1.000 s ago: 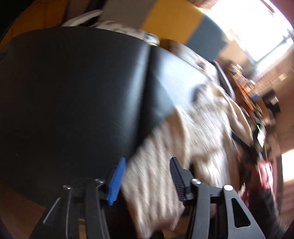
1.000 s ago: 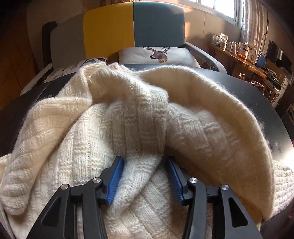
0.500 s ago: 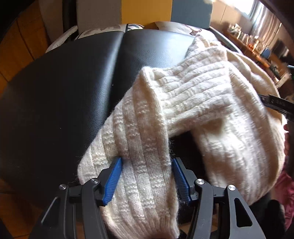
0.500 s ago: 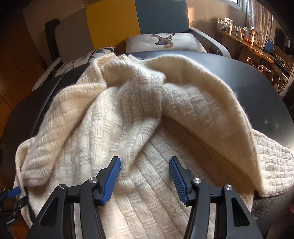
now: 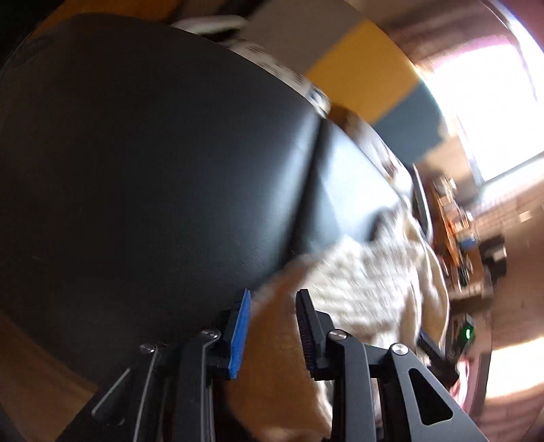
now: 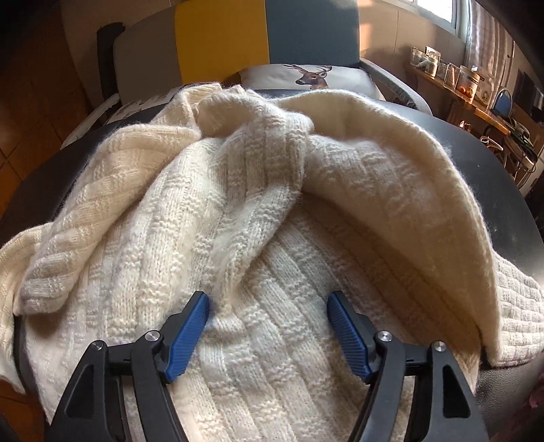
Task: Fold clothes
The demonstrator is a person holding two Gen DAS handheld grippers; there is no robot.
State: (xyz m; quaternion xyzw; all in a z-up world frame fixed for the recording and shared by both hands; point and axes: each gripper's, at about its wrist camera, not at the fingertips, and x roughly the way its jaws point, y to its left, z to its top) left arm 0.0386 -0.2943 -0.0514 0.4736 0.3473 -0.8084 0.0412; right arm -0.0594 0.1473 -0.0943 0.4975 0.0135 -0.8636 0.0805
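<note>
One knit sweater, part-folded, on black padded surface

Two grippers, one garment. Item: cream knit sweater (image 6: 258,258), chunky basket-weave pattern, heaped across the near half of a black padded surface (image 6: 476,142). In the right wrist view a sleeve (image 6: 102,210) lies diagonally over the left of the body, a second band of knit crosses the middle, and a broad flap (image 6: 425,190) is turned over on the right, plain side up.

Right gripper (image 6: 268,326): jaws spread wide, hovering low over the sweater's near middle, pinching nothing.

Left gripper (image 5: 273,326): view motion-blurred. Jaws narrowly set with a strip of the cream knit between them; they appear to be pinching it, at the near left edge of the garment, with bare black padding (image 5: 153,163) stretching far and left.

Surroundings: yellow and blue chair back (image 6: 265,30) and deer-print cushion (image 6: 306,76) at the far side; cluttered shelf (image 6: 452,74) far right.

Handling note, as judgement: the step looks like carrying the held edge across to lay a fold. Best done by lifting the knit only just clear of the heap, moving it slowly so the loose sleeve is not dragged, and using the free right gripper to pin the body flat along the intended crease. Heavy knit sags and stretches; grip deep, not at the fringe.
</note>
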